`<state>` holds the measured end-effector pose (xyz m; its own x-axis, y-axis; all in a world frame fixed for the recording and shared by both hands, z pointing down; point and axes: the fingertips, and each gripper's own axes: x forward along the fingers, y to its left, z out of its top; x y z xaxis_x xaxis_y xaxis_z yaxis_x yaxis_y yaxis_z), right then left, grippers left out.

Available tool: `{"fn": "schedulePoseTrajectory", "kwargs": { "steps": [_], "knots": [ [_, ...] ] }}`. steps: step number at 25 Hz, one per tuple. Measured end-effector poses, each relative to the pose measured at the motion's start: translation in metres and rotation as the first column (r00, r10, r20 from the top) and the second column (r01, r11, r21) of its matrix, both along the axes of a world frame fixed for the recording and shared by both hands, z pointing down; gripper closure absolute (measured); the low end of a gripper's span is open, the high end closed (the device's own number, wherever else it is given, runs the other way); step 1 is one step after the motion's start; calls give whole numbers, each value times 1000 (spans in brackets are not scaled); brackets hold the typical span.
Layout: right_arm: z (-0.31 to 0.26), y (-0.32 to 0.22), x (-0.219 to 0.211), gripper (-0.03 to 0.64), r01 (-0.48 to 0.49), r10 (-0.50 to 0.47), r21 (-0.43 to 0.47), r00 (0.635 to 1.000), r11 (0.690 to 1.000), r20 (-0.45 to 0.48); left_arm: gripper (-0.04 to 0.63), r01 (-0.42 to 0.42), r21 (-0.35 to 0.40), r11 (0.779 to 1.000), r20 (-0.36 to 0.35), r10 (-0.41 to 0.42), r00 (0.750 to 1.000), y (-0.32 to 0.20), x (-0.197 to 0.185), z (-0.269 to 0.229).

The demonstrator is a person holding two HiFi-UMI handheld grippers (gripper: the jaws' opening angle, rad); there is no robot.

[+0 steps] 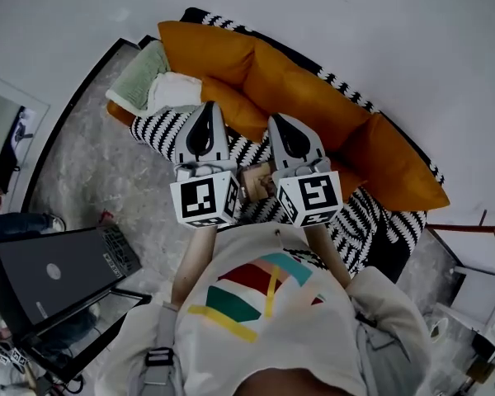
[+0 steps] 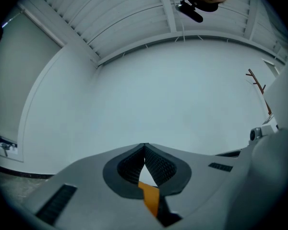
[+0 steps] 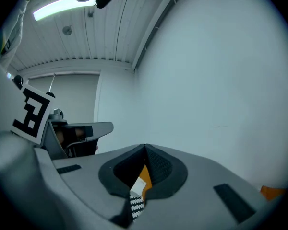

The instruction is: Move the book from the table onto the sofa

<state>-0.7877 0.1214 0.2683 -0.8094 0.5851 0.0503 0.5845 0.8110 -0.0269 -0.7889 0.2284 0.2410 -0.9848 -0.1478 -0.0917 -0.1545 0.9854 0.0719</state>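
Note:
Both grippers are held level over the sofa (image 1: pixel 313 89), which has orange cushions and a black-and-white striped throw (image 1: pixel 159 130). My left gripper (image 1: pixel 207 106) (image 2: pixel 145 145) is shut with nothing between its pads. Beside it, my right gripper (image 1: pixel 275 120) (image 3: pixel 145 146) has its jaws met at the tips and is also empty. Between and below the two grippers a tan, flat thing (image 1: pixel 258 180) lies on the striped throw. It looks like the book but is mostly hidden. Both gripper views face a bare white wall.
A green pillow (image 1: pixel 143 77) and a white pillow (image 1: pixel 175 91) lie at the sofa's left end. A dark table with a closed grey laptop (image 1: pixel 56 272) stands at the lower left. Grey marbled floor (image 1: pixel 82 163) lies between them. A white shelf (image 1: pixel 483 291) is at the right.

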Motion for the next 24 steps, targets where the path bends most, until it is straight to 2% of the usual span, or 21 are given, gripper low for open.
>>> {"fn": "schedulePoseTrajectory", "kwargs": {
  "steps": [10, 19, 24],
  "knots": [
    [-1, 10, -2, 603, 22, -22, -4, 1000, 1000, 3, 588, 40, 17, 999, 16, -40, 999, 19, 2, -2],
    [0, 2, 0, 603, 10, -10, 1, 1000, 1000, -2, 588, 31, 20, 999, 37, -32, 999, 13, 6, -9],
    [-6, 3, 3, 603, 21, -23, -72, 1000, 997, -17, 588, 32, 11, 999, 40, -32, 999, 17, 6, -11]
  ]
}}
